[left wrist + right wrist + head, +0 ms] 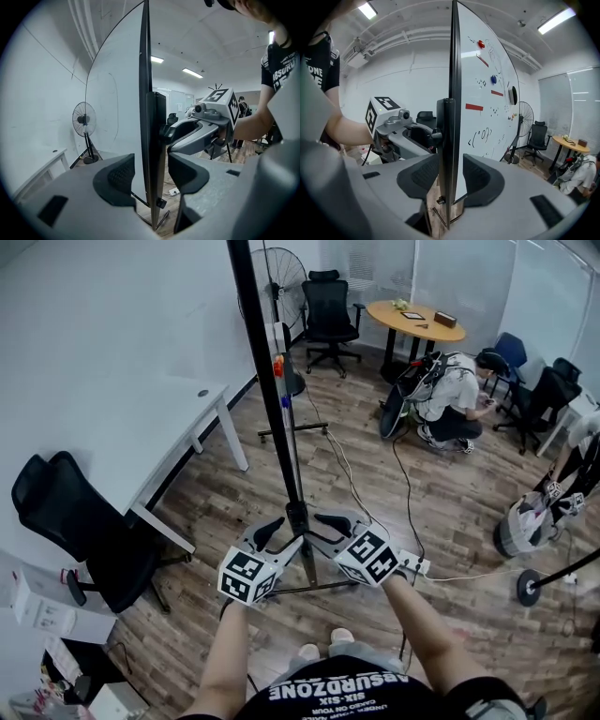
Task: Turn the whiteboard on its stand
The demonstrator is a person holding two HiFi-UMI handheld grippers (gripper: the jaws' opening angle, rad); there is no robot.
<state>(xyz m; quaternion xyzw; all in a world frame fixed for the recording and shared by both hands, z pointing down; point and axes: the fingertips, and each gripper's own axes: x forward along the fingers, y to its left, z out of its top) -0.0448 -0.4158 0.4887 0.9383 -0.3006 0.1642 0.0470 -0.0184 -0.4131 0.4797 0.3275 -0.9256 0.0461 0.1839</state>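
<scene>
In the head view the whiteboard (267,362) stands edge-on as a dark vertical line over its wheeled stand (309,579). My left gripper (272,527) and right gripper (328,519) meet at its near edge, low down. In the left gripper view the board's frame (146,117) runs between the left gripper's (151,176) jaws with a thin gap at each pad. The right gripper (450,176) has both pads against the frame (449,131); the board's face (487,93) carries red and blue magnets and pen marks. Each gripper shows in the other's view across the edge.
A white desk (141,427) and a black office chair (75,512) stand at the left. A fan (281,277), another chair (330,310) and a round table (417,320) lie beyond the board. A person (455,395) crouches at the right. Cables (405,484) and a power strip (417,565) lie on the floor.
</scene>
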